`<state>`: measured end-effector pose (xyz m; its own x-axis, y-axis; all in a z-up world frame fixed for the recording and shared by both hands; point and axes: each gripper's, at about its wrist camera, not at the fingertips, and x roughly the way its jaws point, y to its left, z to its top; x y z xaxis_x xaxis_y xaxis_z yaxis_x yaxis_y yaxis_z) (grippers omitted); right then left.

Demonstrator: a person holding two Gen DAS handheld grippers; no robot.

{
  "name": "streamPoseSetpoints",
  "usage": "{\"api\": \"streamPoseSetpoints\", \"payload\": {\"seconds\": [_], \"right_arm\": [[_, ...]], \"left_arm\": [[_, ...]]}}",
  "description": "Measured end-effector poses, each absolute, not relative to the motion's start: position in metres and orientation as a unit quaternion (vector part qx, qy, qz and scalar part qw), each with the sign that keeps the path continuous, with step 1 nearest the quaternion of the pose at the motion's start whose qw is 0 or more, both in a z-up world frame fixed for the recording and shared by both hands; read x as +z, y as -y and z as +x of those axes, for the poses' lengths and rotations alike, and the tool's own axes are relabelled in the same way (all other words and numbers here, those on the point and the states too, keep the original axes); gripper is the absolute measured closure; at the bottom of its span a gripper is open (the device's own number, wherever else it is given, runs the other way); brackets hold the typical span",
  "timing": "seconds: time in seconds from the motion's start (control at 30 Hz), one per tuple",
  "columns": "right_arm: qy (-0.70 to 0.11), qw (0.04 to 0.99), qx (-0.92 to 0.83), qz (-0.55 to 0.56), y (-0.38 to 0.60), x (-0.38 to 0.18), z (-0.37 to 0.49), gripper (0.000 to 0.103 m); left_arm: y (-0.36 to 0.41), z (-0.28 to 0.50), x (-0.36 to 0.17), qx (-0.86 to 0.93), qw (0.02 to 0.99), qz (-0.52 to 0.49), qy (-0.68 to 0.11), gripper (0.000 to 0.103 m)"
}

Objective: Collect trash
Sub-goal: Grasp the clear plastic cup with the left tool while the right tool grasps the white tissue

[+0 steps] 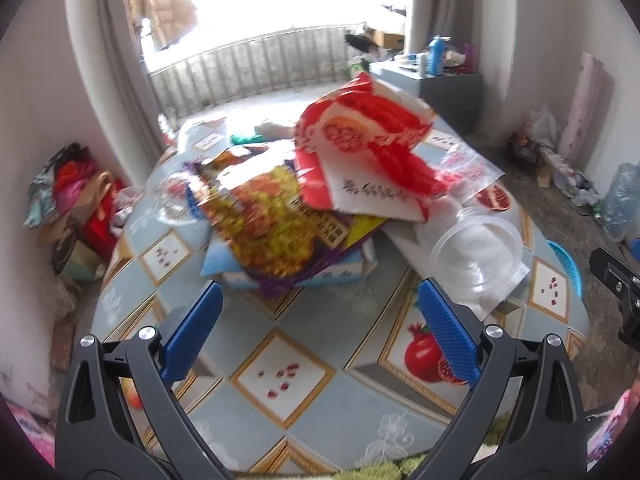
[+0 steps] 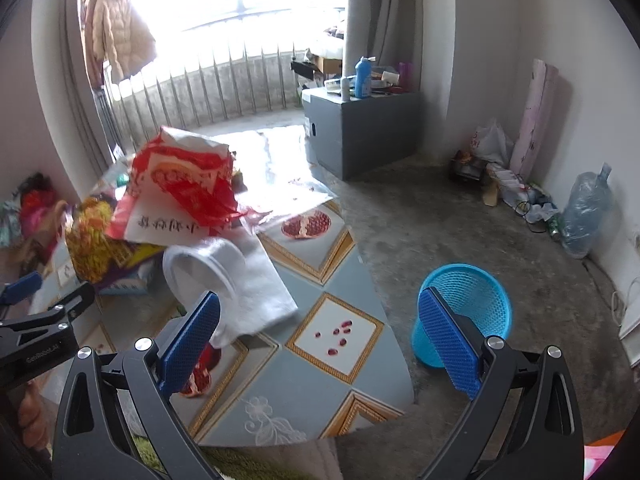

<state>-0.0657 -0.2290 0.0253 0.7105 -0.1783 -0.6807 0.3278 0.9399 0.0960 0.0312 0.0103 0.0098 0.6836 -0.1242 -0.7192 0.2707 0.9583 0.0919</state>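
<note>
A heap of trash lies on the patterned table [image 1: 280, 364]: a red and white paper bag [image 1: 368, 152] on top, a yellow and purple snack wrapper [image 1: 276, 228] under it, a clear plastic cup [image 1: 476, 256] lying on a white sheet at the right. My left gripper [image 1: 320, 328] is open and empty, just short of the heap. My right gripper [image 2: 320, 340] is open and empty over the table's right edge, with the cup [image 2: 204, 276] by its left finger. A blue mesh waste basket [image 2: 464, 312] stands on the floor beside the table.
A grey cabinet [image 2: 360, 128] with bottles stands behind the table. Bags and boxes [image 1: 76, 208] pile against the left wall. A large water bottle [image 2: 584, 216] and clutter line the right wall. A balcony railing [image 1: 256, 68] runs at the back.
</note>
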Motion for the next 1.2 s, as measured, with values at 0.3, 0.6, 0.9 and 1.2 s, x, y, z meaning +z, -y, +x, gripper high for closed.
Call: {"api": "streamPoseSetpoints", "payload": {"seconds": [0.3, 0.6, 0.9, 1.2], "right_arm": [[-0.371, 0.913, -0.120, 0.120, 0.249, 0.012, -0.036, 0.012], [-0.431, 0.888, -0.065, 0.145, 0.251, -0.024, -0.005, 0.041], [-0.476, 0.866, -0.015, 0.152, 0.242, -0.050, 0.009, 0.061], [-0.487, 0.862, -0.006, 0.142, 0.237, -0.058, 0.009, 0.090]], "left_arm": [[0.014, 0.055, 0.004, -0.259, 0.901, 0.078, -0.338, 0.009], [0.047, 0.069, -0.017, -0.310, 0.875, 0.121, -0.351, 0.042], [0.057, 0.078, -0.039, -0.335, 0.848, 0.120, -0.393, 0.072], [0.059, 0.083, -0.050, -0.346, 0.834, 0.108, -0.417, 0.095]]}}
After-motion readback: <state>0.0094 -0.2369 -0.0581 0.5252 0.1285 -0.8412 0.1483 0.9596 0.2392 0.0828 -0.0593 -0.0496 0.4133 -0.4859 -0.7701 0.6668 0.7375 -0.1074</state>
